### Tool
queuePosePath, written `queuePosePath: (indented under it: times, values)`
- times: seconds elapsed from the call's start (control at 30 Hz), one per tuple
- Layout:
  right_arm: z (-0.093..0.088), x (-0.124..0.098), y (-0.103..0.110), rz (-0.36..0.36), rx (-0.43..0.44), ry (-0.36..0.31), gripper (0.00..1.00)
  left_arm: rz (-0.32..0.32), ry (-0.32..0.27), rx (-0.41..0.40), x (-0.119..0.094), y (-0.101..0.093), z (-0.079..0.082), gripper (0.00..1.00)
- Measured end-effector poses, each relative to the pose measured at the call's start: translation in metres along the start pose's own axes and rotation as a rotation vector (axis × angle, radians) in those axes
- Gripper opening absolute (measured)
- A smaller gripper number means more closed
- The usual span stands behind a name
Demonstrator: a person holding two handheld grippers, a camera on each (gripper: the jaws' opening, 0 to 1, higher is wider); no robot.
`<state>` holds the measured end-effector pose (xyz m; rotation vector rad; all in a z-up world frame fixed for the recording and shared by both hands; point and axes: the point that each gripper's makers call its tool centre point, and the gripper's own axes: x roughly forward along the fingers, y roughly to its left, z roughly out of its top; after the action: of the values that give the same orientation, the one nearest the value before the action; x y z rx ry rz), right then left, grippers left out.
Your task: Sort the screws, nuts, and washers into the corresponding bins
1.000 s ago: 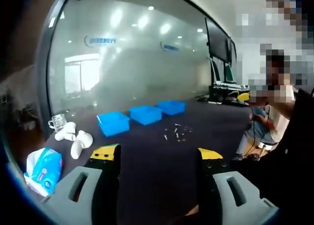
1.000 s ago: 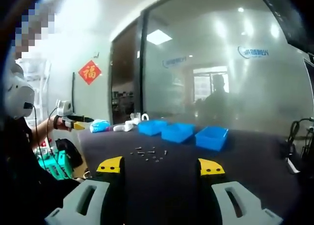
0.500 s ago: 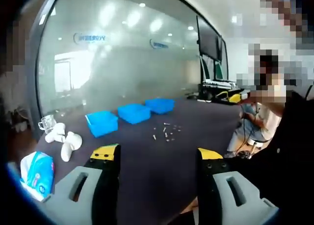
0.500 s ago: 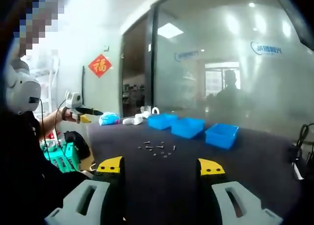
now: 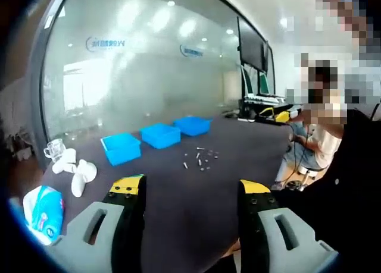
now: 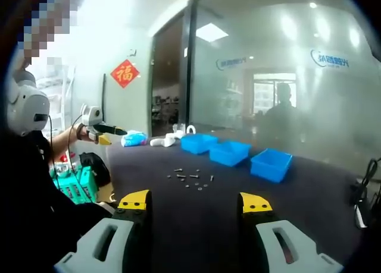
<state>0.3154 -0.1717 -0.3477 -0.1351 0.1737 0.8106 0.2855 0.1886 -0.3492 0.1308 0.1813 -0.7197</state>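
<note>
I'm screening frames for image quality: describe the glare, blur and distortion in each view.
Left gripper view: ceiling lights glare off the glass wall; fisheye bends its frame; the small parts are too soft to tell apart. Right gripper view: hazy glass with light reflections and a dim silhouette; bins fairly clear, parts only specks.

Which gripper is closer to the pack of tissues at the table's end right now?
Left. The tissue pack lies just beside the left gripper. From the right gripper it sits far off, beyond the loose hardware.
</note>
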Motion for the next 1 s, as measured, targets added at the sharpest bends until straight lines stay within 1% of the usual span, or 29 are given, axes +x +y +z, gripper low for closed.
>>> queuePosePath:
  times: [0.13, 0.33, 0.6, 0.7, 0.83, 1.0]
  values:
    - [0.002, 0.008, 0.0, 0.026, -0.032, 0.025, 0.53, -0.002, 0.007, 0.005, 0.003, 0.004, 0.003, 0.61]
    - [0.013, 0.026, -0.003, 0.064, -0.058, 0.055, 0.52, 0.003, 0.001, 0.013, 0.006, 0.006, 0.009, 0.61]
    - [0.022, 0.06, -0.002, 0.135, -0.086, 0.116, 0.5, 0.007, 0.004, 0.023, 0.006, 0.002, 0.009, 0.61]
    - [0.023, 0.074, -0.002, 0.158, -0.082, 0.143, 0.49, 0.013, 0.007, 0.025, 0.005, 0.003, 0.009, 0.61]
    - [0.021, 0.094, -0.005, 0.156, -0.101, 0.201, 0.48, 0.026, 0.009, 0.019, 0.004, 0.006, 0.008, 0.61]
    - [0.021, 0.112, -0.006, 0.165, -0.095, 0.24, 0.47, 0.034, 0.007, 0.011, 0.001, 0.008, 0.005, 0.61]
